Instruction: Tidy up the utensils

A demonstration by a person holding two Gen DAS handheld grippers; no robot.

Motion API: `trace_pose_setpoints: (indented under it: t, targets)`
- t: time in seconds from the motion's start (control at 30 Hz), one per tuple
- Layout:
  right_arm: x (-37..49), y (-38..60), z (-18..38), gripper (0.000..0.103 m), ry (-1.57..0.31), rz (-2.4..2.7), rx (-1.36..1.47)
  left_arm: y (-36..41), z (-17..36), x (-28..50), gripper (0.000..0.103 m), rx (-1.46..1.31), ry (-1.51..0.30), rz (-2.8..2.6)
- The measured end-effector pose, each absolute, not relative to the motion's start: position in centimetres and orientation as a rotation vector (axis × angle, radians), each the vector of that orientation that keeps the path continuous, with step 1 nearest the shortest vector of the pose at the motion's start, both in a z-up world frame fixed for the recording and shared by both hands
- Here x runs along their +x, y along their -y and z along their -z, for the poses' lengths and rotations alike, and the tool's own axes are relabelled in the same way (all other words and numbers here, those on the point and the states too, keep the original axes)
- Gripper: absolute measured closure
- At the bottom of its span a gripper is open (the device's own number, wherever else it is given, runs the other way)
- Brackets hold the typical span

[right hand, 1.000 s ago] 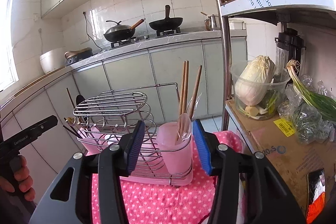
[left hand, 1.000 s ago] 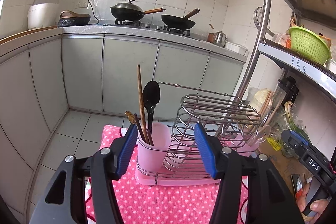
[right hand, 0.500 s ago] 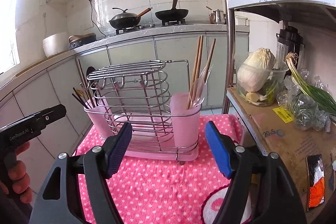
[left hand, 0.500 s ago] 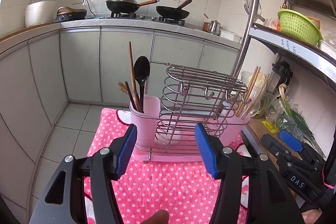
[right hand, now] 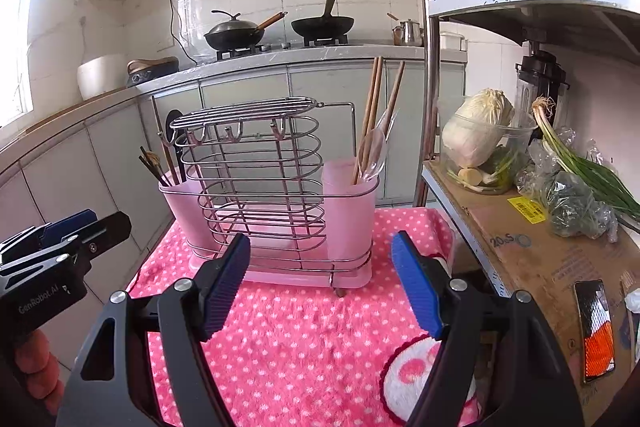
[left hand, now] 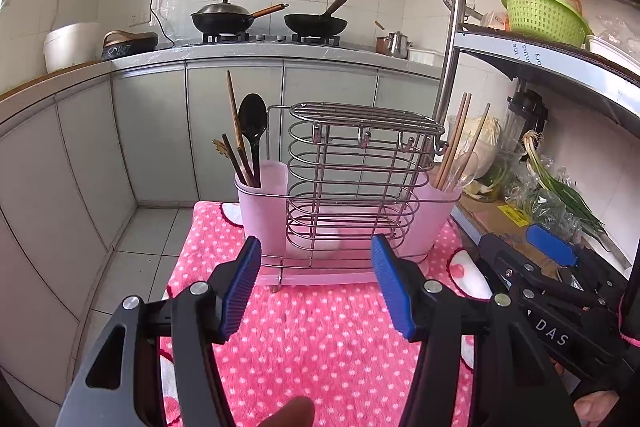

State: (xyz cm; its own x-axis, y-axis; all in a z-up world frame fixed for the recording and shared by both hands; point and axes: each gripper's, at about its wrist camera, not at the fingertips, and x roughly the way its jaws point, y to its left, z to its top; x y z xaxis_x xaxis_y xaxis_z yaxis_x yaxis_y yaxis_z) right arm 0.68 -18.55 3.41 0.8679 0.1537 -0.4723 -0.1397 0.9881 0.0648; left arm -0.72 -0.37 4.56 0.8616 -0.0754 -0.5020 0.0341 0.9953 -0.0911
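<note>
Left tongs [left hand: 316, 283]: spread, nothing between the blue pads, just in front of the wire-and-pink-plastic utensil rack [left hand: 346, 187].
Right tongs [right hand: 320, 279]: spread and empty; jaws just widened.
Pink polka-dot cloth [right hand: 304, 331]: covers the desk under the rack.
Rack, left cup: black plastic spoon [left hand: 252, 131] and dark chopsticks.
Rack, right cup: light wooden chopsticks [right hand: 374, 115] and a clear spoon.
Step advice: likely a pick from one cup; close on a single shaft above the rim, lift straight up.
Markings: "DAS" and "GenRobot.AI" on the tool bodies.
</note>
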Motion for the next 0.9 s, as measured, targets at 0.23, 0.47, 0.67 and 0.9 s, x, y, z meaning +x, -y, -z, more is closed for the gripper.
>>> trace_pose_setpoints:
  t: [0.23, 0.47, 0.67, 0.9]
  targets:
    - [-0.03, 18.07, -3.24, 0.029, -0.476, -0.134, 0.01, 0.73, -3.88, -1.21, 0.047, -0.083, -0.541, 0.065]
    - [-0.01, 17.87, -3.03, 0.029, -0.481, -0.134, 0.012, 0.45, -3.67, -1.23, 0.047, -0.091, -0.544, 0.065]
    - [0.22, 17.84, -2.95, 0.029, -0.487, -0.136, 0.008, 0.34, -3.66, -1.09, 0.047, -0.096, -0.549, 0.065]
    - [0.23, 17.76, -2.93, 0.029, -0.487, -0.137, 0.007, 0.31, -3.54, -0.98, 0.047, -0.092, -0.551, 0.064]
